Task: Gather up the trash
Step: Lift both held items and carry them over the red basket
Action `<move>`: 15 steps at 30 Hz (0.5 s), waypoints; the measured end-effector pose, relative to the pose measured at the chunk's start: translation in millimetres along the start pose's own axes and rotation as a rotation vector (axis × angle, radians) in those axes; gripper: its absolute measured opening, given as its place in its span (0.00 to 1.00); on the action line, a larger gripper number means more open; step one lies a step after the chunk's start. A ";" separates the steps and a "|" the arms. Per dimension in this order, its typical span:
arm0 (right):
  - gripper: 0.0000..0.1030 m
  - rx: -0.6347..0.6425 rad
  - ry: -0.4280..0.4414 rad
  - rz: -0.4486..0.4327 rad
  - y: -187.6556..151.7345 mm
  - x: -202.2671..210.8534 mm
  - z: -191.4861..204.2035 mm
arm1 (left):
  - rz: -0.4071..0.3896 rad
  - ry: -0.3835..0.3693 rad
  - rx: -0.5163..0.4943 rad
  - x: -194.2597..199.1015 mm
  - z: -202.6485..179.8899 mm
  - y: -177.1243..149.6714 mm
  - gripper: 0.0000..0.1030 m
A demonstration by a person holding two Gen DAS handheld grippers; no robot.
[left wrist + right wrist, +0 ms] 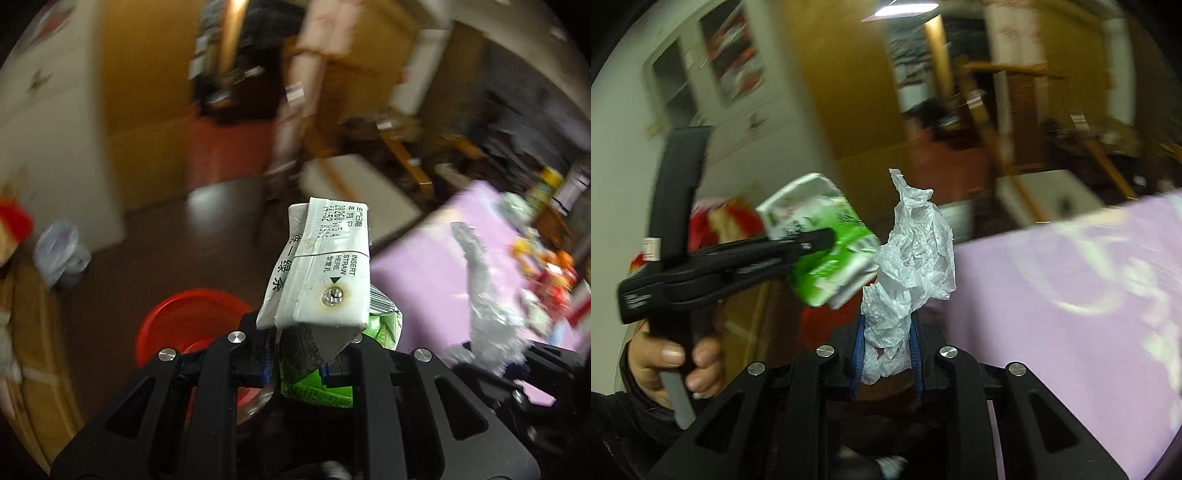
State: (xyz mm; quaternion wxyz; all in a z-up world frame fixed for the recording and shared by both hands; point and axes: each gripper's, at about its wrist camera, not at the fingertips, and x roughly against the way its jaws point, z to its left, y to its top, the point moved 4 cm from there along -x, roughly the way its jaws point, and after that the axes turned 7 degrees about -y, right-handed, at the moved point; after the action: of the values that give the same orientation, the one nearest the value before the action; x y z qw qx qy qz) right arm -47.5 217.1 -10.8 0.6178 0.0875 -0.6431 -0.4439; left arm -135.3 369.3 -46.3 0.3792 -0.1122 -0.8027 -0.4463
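Left gripper [308, 363] clamping crushed green-and-white drink carton [325, 273], right gripper [886, 363] pinching crumpled white wrapper [908, 258], hanging beside pink-clothed table [1052, 288], possibly red bucket [184, 317] sitting below.

Green-and-white drink carton [325, 280], white crumpled tissue [908, 266], red bucket [184, 325], lilac tablecloth [1052, 295]

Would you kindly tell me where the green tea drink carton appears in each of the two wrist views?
Left wrist view: the green tea drink carton is bottom centre, clamped in the left gripper, straw-hole end toward the camera.
Right wrist view: the carton is left of centre, held in the left gripper, beside the crumpled white plastic.
Shared landmark: the pink tablecloth, at the right in both.
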 end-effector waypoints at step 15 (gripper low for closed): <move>0.25 0.074 0.126 0.408 -37.0 -228.1 80.2 | 0.367 0.213 0.245 -135.5 145.9 -69.2 0.20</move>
State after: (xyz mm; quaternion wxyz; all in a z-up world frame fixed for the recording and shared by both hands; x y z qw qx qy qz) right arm -83.1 383.2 -186.8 0.7300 0.0058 -0.6237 -0.2794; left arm -152.3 467.8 -231.9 0.5471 -0.1618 -0.7726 -0.2787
